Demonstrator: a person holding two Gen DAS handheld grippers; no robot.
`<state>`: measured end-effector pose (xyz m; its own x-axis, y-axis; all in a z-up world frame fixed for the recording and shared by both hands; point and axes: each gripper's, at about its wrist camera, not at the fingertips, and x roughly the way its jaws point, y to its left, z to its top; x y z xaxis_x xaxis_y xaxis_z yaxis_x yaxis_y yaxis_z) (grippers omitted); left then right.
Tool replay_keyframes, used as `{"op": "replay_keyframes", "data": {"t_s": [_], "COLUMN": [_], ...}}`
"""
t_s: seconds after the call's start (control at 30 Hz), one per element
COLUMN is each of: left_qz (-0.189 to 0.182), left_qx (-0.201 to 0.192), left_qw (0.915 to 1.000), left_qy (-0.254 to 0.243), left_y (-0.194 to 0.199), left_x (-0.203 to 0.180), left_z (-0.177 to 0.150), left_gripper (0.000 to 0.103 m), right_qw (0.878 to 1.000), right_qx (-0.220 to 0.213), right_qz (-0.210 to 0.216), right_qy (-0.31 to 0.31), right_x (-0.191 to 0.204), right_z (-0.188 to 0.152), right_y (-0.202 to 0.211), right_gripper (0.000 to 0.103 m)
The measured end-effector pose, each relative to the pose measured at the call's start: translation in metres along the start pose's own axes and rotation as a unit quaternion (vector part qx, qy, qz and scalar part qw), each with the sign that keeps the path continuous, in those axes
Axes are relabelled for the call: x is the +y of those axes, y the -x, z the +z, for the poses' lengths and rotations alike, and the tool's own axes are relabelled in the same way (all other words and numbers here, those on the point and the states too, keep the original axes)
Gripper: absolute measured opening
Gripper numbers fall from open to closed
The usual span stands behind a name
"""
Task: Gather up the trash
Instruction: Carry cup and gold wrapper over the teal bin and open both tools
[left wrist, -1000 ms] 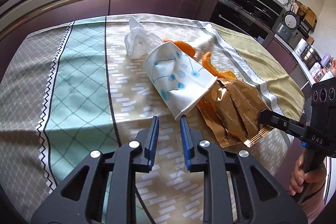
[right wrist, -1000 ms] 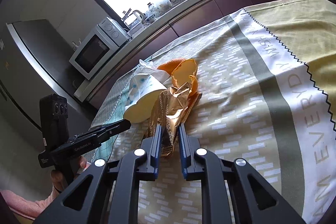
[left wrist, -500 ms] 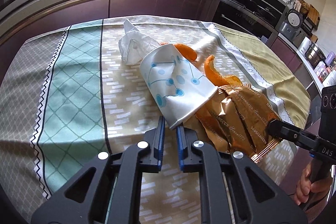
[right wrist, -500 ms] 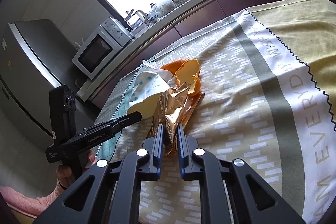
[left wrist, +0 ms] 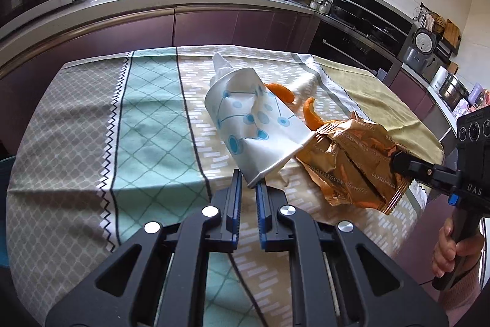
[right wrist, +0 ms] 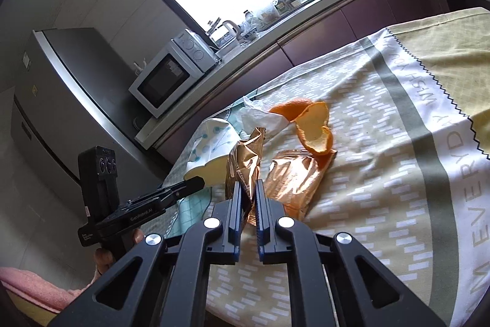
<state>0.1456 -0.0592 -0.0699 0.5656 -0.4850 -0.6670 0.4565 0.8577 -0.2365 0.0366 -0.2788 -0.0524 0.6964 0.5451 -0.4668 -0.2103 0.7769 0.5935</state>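
Note:
A white paper cup [left wrist: 260,124] with blue dots lies tilted on the tablecloth, its rim pinched in my left gripper [left wrist: 248,180], which is shut on it. Beside the cup sits a crumpled gold wrapper [left wrist: 352,161]. My right gripper [right wrist: 246,189] is closing tight on the wrapper's [right wrist: 245,161] raised edge. In the left wrist view the right gripper [left wrist: 398,158] comes in from the right. Orange peel [right wrist: 315,127] and a crumpled white tissue [left wrist: 223,63] lie just behind. The cup [right wrist: 211,140] and the left gripper [right wrist: 199,183] show at the left of the right wrist view.
A patterned tablecloth [left wrist: 147,124] covers the table, whose far edge faces dark purple cabinets [left wrist: 128,32]. The counter carries a microwave [right wrist: 171,72], a kettle and dishes. A fridge [right wrist: 61,100] stands at the left. A person's hand [left wrist: 450,244] holds the right gripper's handle.
My left gripper moved in and shut on the cup's rim, and the cup's near end has lifted. My right gripper has narrowed on the gold wrapper, whose edge now stands higher.

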Motion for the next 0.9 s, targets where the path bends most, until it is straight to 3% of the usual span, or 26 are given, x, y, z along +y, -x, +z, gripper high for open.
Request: {"op": "replay_keyframes", "data": {"t_s": [0.3,0.47,0.63,0.9], "left_qz": [0.036,0.075,0.125,0.190], "left_qx": [-0.032,-0.055,-0.073,-0.076], "left_qw": [0.9982,0.9932,0.9837,0.9660], "left_qy": [0.035,0.070,0.107,0.158], "left_y": [0.069,0.109,0.149,0.191], "left_x": [0.062,0.108,0.159,0.239], "left_z": [-0.022,-0.034,-0.047,-0.076], "left_gripper": [0.009,0.009,0.008,0.008], "right_qw": [0.997,0.991,0.980,0.963], "right_qx": [0.033,0.064,0.102,0.162], "right_qz": [0.067,0.107,0.148,0.189], "right_qy": [0.032,0.058,0.083,0.107], "right_x": [0.052,0.086,0.124,0.182], "right_z": [0.001,0.015,0.031,0.022], "right_y": [-0.041,-0.078,-0.127,-0.203], "right_gripper": [0.006,0.006,0.006,0.005]}}
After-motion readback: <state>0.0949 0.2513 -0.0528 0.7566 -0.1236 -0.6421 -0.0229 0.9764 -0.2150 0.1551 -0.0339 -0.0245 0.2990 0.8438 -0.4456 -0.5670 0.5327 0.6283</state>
